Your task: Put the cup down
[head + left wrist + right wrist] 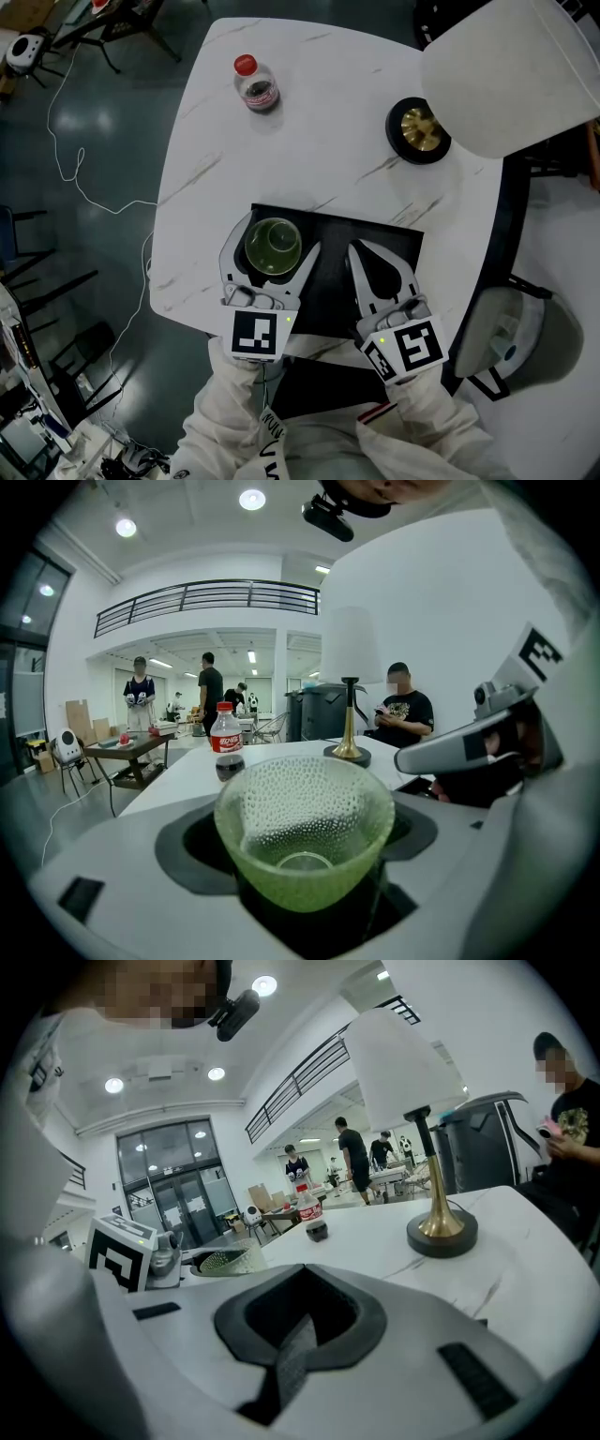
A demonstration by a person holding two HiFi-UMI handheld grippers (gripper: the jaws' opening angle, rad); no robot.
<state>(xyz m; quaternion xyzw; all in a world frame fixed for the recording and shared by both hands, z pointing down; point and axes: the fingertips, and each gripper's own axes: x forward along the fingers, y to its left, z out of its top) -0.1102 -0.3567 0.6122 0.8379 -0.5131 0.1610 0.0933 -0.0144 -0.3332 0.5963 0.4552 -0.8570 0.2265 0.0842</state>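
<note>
We judged the step in hand to be the set-down itself: the cup [273, 246] was not yet released. The left gripper [278, 236] pinched it, one jaw on each side of its wall, so that in the left gripper view the green, dimpled glass stood upright, mouth up and empty, right between the jaws. Seen from the head view, the cup sat over the left end of the black mat [330, 246], near that mat's far left corner. We could not tell whether its foot already rested on the mat or hung just above it, because the jaws and the cup's own body hid the bottom.

The right gripper [359, 251] was over the right half of the mat, well clear of the cup. Its jaws were pressed together at the tips with nothing in them, as the right gripper view showed plainly.

We thought the next move called for lowering the cup straight down, if it was not already seated, until its base lay flat on the mat. The left jaws should then part evenly and draw back toward us without brushing the wall. The glass looked smooth and light enough to tip if one jaw dragged on it.

Beyond the mat's far edge the table [319, 150] carried a cola bottle [256, 84] and a lamp base [418, 130], both well away from the mat.
</note>
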